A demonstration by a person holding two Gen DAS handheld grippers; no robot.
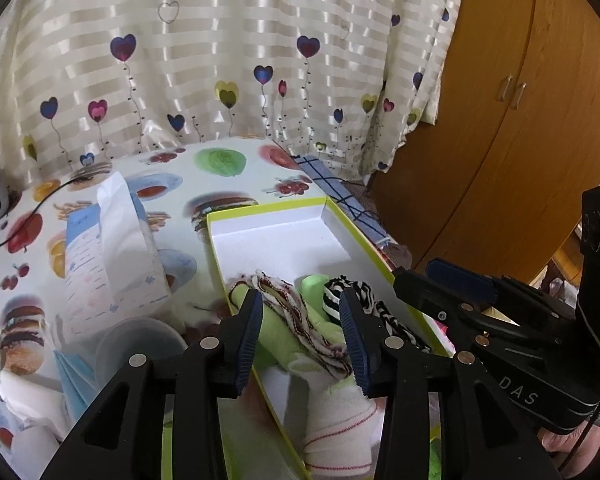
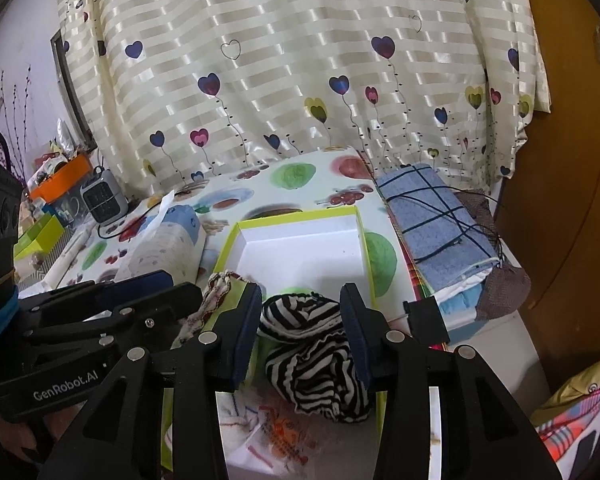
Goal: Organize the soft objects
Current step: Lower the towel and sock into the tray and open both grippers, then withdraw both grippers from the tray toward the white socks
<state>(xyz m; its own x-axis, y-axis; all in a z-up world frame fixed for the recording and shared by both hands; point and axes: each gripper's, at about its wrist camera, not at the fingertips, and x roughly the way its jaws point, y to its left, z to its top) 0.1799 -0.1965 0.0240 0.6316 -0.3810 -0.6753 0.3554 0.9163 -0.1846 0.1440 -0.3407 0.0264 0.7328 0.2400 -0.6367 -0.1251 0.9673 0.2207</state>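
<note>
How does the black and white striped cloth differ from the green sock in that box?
The striped cloth has black and white bands; the green sock is plain light green with a frilly brown-edged trim. The striped cloth lies bunched in a heap between the right gripper's open fingers; the green sock lies stretched out long between the left gripper's open fingers. Both are soft and lie in the shallow yellow-edged box.

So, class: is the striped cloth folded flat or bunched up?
Bunched up: the striped cloth sits in crumpled folds at the near end of the box, between the right gripper's open jaws.
</note>
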